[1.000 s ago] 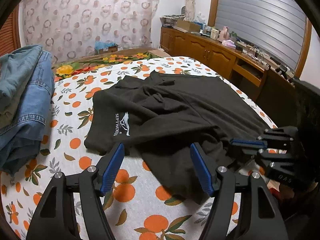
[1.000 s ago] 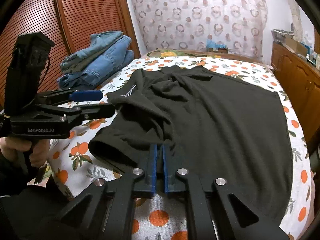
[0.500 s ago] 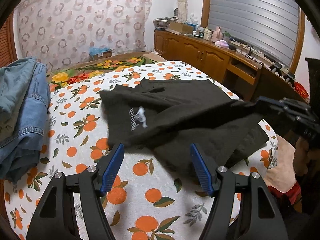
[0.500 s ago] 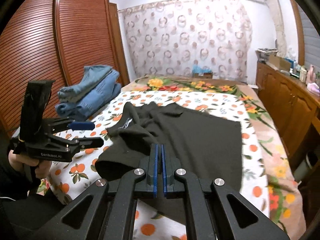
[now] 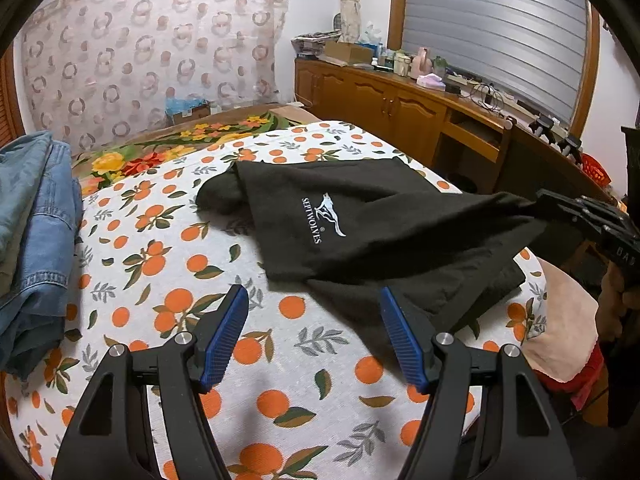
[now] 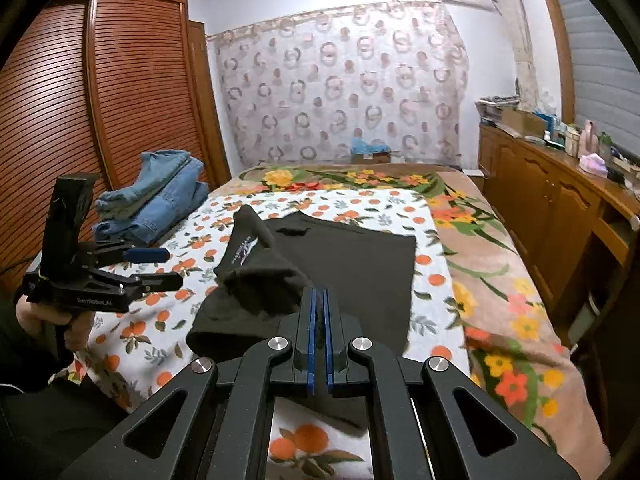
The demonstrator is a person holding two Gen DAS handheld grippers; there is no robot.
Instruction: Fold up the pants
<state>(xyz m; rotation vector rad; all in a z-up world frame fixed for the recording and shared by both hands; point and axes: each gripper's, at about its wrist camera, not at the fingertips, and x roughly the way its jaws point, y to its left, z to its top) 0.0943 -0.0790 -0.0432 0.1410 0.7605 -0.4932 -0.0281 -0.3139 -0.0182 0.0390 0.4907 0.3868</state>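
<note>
- Black cotton pants with white logo lie on your orange-print bedsheet, near edge lifted.
- Your right gripper is clamped on that edge.
- Your left gripper hangs spread wide, holding nothing.

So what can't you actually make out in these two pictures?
- Pinched edge of the black garment: right wrist view, hidden behind the shut right hand-held gripper.
- Garment's near end: same view, covered by the gripper body.
- Logo lettering: right wrist view, too small to read.
- Jeans pile: left wrist view, cut off by the left edge.
- Person's hand: left wrist view, cut off at the dark right edge.
</note>
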